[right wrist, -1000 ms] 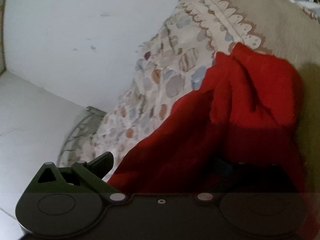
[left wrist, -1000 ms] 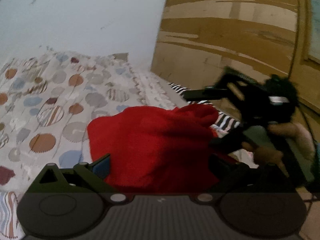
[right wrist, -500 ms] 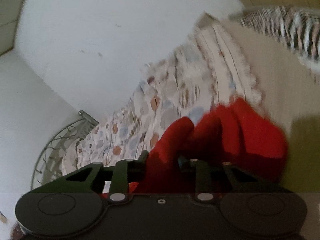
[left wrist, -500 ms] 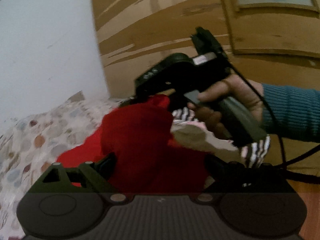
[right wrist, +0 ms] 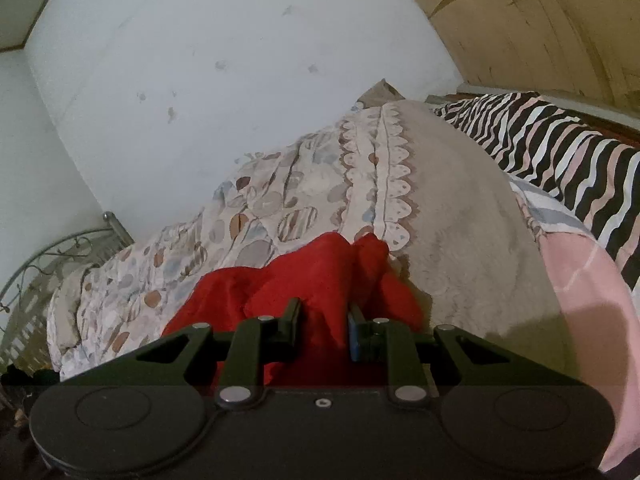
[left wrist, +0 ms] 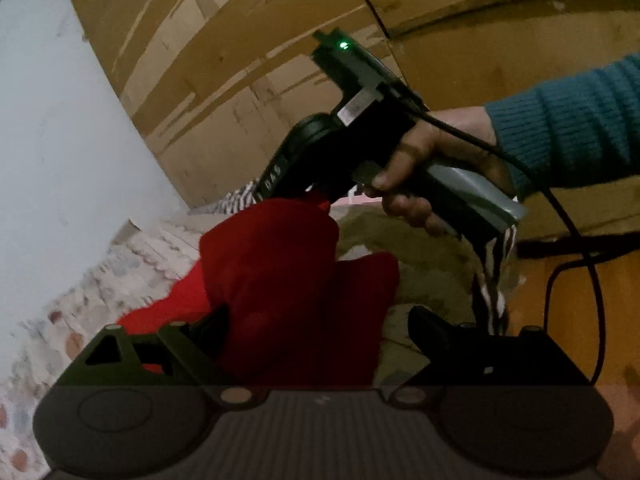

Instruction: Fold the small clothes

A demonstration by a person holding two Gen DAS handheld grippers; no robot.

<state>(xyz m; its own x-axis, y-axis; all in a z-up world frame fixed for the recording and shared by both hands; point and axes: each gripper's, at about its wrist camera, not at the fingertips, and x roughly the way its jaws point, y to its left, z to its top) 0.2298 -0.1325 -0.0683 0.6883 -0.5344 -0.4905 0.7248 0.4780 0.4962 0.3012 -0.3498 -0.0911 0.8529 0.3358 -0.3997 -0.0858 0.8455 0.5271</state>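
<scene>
A small red garment (left wrist: 288, 288) hangs bunched in the air above the bed. In the right wrist view my right gripper (right wrist: 324, 320) is shut on a fold of the red garment (right wrist: 316, 276), its fingers close together with cloth between them. In the left wrist view the right gripper (left wrist: 320, 196) is seen from outside, held by a hand, pinching the cloth's top edge. My left gripper (left wrist: 320, 328) has its fingers wide apart with the hanging red cloth between them; the left finger touches the cloth, the right finger stands clear.
A bed with a circle-patterned quilt (right wrist: 240, 216) and a beige blanket (right wrist: 460, 216) lies below. A zebra-striped pillow (right wrist: 560, 148) and pink cloth (right wrist: 580, 280) are at the right. A wooden wardrobe (left wrist: 280, 40), white wall (right wrist: 200, 60) and metal bed frame (right wrist: 48, 264) surround it.
The right gripper closed on the red garment and lifted it off the bed. The left wrist view swung up and right toward the wardrobe, the left gripper staying open around the cloth.
</scene>
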